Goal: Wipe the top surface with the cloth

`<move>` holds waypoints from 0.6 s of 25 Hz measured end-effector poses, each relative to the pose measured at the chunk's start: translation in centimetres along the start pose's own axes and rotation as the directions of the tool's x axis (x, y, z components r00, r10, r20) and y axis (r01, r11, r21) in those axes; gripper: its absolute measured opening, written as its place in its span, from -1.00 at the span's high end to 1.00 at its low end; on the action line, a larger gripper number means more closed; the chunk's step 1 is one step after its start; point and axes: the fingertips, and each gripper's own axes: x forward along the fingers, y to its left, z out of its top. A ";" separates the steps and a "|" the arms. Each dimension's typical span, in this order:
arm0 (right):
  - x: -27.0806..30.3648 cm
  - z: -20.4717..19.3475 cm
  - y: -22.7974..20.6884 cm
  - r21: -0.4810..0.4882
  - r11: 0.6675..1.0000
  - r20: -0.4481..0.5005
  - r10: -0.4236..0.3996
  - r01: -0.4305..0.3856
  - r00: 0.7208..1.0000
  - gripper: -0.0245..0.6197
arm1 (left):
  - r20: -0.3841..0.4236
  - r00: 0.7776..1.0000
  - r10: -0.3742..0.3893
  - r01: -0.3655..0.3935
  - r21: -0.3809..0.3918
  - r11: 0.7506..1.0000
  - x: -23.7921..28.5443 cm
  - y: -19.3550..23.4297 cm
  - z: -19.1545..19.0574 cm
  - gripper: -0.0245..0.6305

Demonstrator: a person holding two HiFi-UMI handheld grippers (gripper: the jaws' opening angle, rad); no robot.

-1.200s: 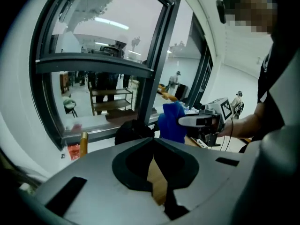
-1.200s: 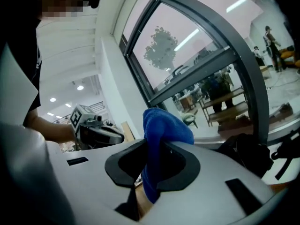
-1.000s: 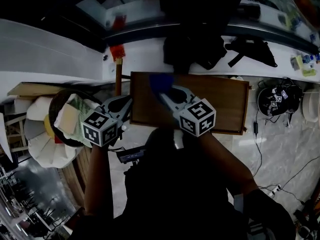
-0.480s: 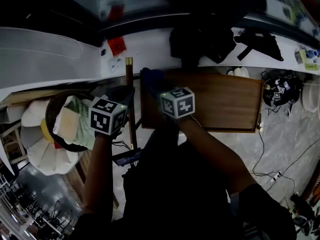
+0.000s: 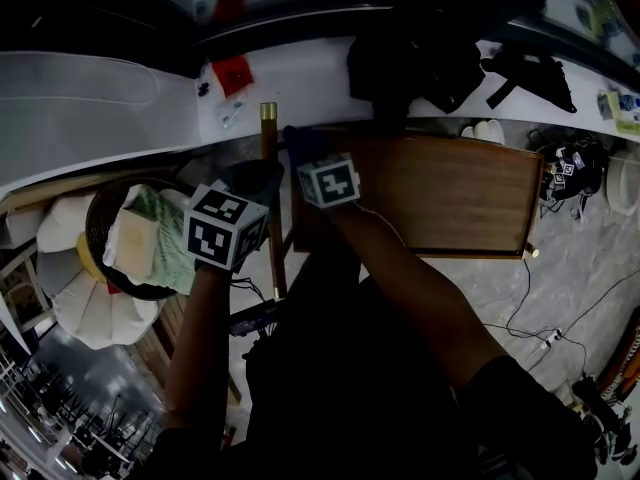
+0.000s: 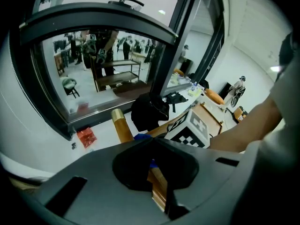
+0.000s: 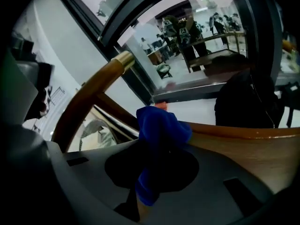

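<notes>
The brown wooden top lies in the middle of the head view. My right gripper is shut on a blue cloth and presses it on the top's far left corner. In the right gripper view the cloth bulges out of the jaws of the right gripper onto the wood. My left gripper hovers just left of the top, beside a brass-capped wooden post. Seen in its own view, the left gripper has its jaws together and holds nothing.
A dark round basket with folded cloths sits to the left. A black bag lies on the white sill behind the top. A helmet and cables are on the floor to the right.
My right gripper has slid the blue cloth leftward along the top to its far left corner. The left gripper has stayed beside the post.
</notes>
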 end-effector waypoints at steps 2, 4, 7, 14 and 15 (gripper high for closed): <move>0.2 0.0 0.2 -0.052 0.998 -0.017 -0.033 0.032 0.999 0.75 | -0.009 1.000 -0.003 0.004 0.006 1.000 0.0 -0.4 -0.4 0.89; 0.1 -0.2 0.0 -0.089 0.995 -0.035 -0.056 0.052 0.998 0.75 | -0.018 1.000 -0.006 0.006 0.009 1.000 0.3 -0.8 -0.6 0.89; -0.3 -0.4 -0.8 -0.102 0.993 -0.044 -0.070 0.065 0.997 0.75 | -0.034 0.999 -0.010 0.010 -0.002 1.000 1.1 -1.5 -0.9 0.89; -2.9 -1.2 -4.1 -0.043 0.996 -0.052 -0.077 0.075 0.996 0.75 | -0.038 0.999 -0.007 0.006 -0.009 1.000 2.7 -4.0 0.0 0.89; -3.5 -1.2 -4.8 -0.039 0.996 -0.050 -0.083 0.082 0.995 0.75 | -0.038 0.999 -0.001 0.001 -0.008 1.000 3.1 -4.5 0.3 0.89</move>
